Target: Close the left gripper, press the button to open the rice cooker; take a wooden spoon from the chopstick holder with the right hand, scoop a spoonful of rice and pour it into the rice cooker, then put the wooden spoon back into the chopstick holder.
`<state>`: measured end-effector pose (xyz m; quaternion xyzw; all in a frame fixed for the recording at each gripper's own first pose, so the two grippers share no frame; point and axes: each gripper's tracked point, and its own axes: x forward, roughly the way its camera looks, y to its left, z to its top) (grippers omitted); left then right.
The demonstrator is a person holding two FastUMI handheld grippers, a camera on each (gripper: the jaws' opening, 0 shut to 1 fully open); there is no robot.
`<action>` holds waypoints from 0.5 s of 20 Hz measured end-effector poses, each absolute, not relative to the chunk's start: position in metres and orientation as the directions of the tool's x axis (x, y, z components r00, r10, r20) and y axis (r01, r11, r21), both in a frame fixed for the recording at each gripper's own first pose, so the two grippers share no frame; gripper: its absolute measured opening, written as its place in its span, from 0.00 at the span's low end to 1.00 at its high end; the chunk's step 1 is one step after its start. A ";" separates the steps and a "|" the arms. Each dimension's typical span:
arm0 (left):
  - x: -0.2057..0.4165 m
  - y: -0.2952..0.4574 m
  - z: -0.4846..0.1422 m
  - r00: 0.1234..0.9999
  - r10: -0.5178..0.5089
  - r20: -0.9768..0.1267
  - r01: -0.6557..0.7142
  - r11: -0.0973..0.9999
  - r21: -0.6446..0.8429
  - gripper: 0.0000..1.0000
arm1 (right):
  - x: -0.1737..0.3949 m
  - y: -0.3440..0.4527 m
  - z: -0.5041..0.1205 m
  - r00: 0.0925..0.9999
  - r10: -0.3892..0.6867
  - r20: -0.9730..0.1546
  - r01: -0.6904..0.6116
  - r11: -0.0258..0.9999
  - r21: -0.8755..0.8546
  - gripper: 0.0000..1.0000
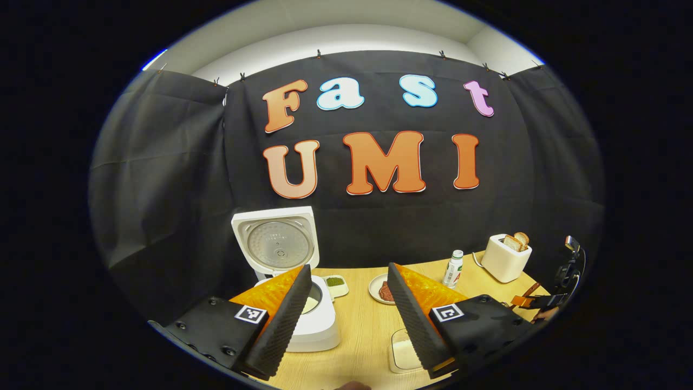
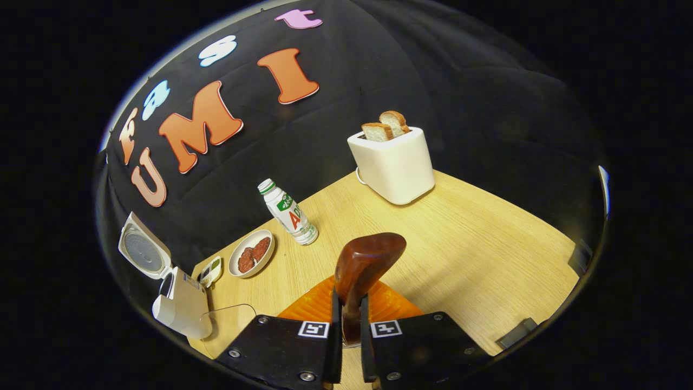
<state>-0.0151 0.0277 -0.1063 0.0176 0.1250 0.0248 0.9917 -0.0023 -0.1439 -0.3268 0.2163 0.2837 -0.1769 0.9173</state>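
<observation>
The white rice cooker (image 1: 303, 319) stood at the far left of the pale wooden table (image 1: 363, 336), its round-lined lid (image 1: 277, 241) raised upright against the black cloth wall. The left gripper (image 1: 349, 319) hung above the near edge of the table with its jaws spread wide and nothing between them, the cooker's open pot showing just past its left finger. A clear container of white rice (image 1: 405, 352) sat on the table near its right finger.

In the right gripper view, the right gripper (image 2: 349, 325) had its jaws drawn narrow around the handle of a dark reddish-brown wooden spoon (image 2: 365, 265), whose rounded bowl rose above the fingers over the table. Beyond it stood a white toaster (image 2: 394, 165) with two slices of bread (image 2: 385, 125) at the far right, a white plastic bottle with a green cap (image 2: 287, 212), and a small white dish of reddish-brown food (image 2: 252, 253) nearer the cooker.
</observation>
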 end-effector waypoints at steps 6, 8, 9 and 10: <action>-0.019 0.041 -0.117 0.966 0.073 -0.248 -0.067 0.997 0.036 0.95 | 0.004 -0.132 -0.274 0.819 -0.229 -0.527 0.405 0.881 0.245 0.12; -0.019 0.049 -0.118 0.966 0.091 -0.243 -0.084 0.996 0.037 0.92 | 0.003 -0.125 -0.255 0.833 -0.235 -0.500 0.384 0.897 0.218 0.12; -0.020 0.053 -0.119 0.966 0.099 -0.240 -0.093 0.995 0.034 0.92 | 0.002 -0.120 -0.246 0.842 -0.234 -0.486 0.370 0.906 0.204 0.12; -0.021 0.056 -0.120 0.966 0.106 -0.237 -0.102 0.994 0.030 0.92 | 0.001 -0.116 -0.237 0.850 -0.236 -0.472 0.356 0.916 0.183 0.12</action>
